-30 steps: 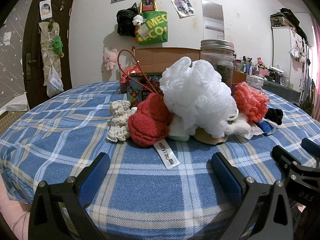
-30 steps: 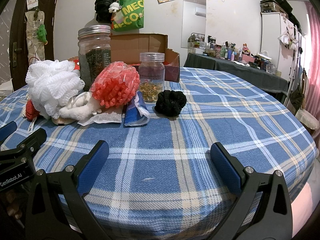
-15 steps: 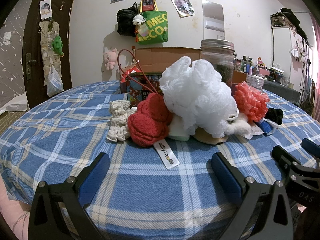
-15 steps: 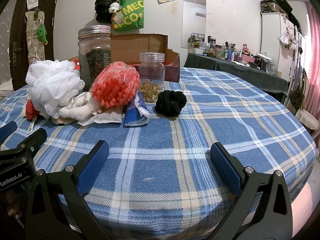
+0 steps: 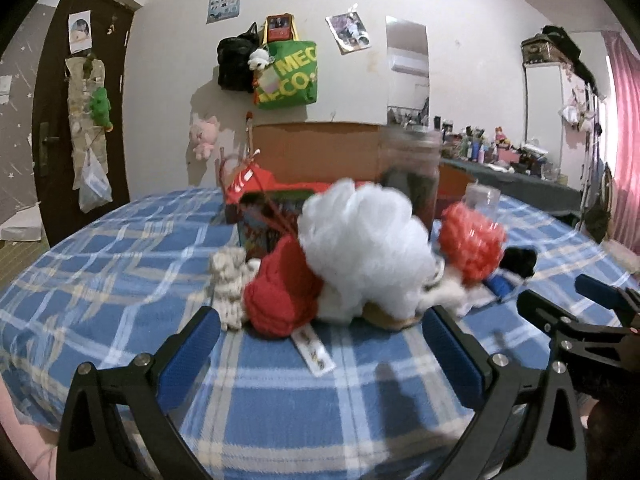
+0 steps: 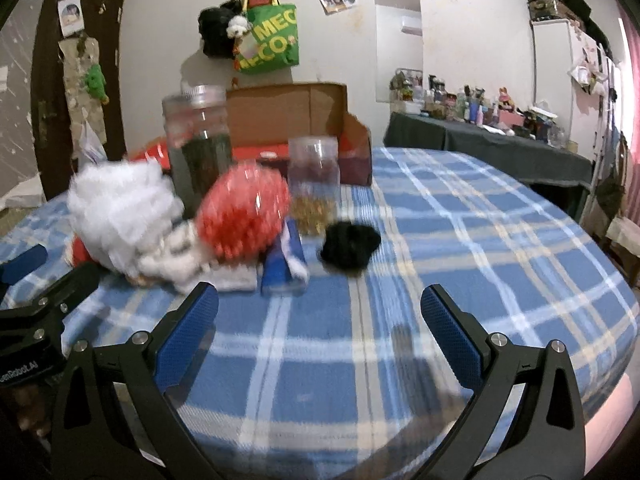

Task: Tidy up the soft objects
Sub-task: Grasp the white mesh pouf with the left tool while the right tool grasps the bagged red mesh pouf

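A heap of soft things lies on the blue plaid table (image 5: pixel 120 272): a cream knitted piece (image 5: pixel 228 284), a red knitted ball (image 5: pixel 280 300) with a white label, a white mesh puff (image 5: pixel 360 248), a red-orange puff (image 5: pixel 472 244) and a black scrunchie (image 5: pixel 518 260). My left gripper (image 5: pixel 320 344) is open and empty just in front of the red ball. My right gripper (image 6: pixel 318 320) is open and empty, short of the black scrunchie (image 6: pixel 350 246) and a blue-white folded cloth (image 6: pixel 286 264). The white puff (image 6: pixel 120 216) and red-orange puff (image 6: pixel 244 216) lie to its left.
A tall jar (image 6: pixel 198 148) and a small jar (image 6: pixel 314 184) stand behind the heap. A cardboard box (image 6: pixel 292 120) and a red printed box (image 5: pixel 264 208) sit further back. The table's right half (image 6: pixel 500 248) is bare cloth. Each gripper shows at the edge of the other's view.
Both grippers have lifted and moved forward toward the heap; the views are blurred by motion. The objects have not moved. Both jaws stay open.
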Demonstrator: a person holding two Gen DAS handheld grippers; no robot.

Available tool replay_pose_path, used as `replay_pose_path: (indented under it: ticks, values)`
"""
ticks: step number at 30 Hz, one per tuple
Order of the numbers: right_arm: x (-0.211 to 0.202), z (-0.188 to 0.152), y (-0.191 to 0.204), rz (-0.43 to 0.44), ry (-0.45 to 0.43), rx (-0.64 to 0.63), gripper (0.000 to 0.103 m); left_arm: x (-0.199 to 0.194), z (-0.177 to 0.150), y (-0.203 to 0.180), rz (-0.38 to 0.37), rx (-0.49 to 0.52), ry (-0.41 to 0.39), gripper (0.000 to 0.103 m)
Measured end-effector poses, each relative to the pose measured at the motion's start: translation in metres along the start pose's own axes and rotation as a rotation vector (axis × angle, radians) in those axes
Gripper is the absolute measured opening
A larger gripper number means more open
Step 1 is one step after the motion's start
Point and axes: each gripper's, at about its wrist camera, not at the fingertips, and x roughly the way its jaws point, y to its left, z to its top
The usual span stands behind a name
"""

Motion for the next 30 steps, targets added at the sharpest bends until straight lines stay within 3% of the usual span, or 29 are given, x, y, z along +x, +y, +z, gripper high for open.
replay_pose_path:
  ticks: [9, 18, 22, 26, 28, 30]
  values:
    - [0.010, 0.043, 0.000, 0.096, -0.036, -0.041, 0.103, 0.003, 0.033, -0.001, -0.046, 0.011, -0.016, 0.103]
    - [0.041, 0.066, 0.001, 0.227, 0.034, -0.080, 0.102, 0.024, 0.056, -0.008, -0.098, 0.063, 0.013, 0.103]
    - [0.053, 0.070, 0.003, 0.288, 0.077, -0.091, 0.084, 0.034, 0.058, -0.010, -0.126, 0.079, 0.052, 0.102]
    - [0.067, 0.067, 0.009, 0.340, 0.153, -0.106, 0.060, 0.043, 0.057, -0.015, -0.153, 0.117, 0.085, 0.084]
    - [0.070, 0.065, 0.010, 0.373, 0.179, -0.105, 0.052, 0.046, 0.054, -0.018, -0.190, 0.135, 0.110, 0.071]
    - [0.070, 0.062, 0.012, 0.392, 0.190, -0.103, 0.046, 0.045, 0.054, -0.020, -0.191, 0.146, 0.106, 0.066]
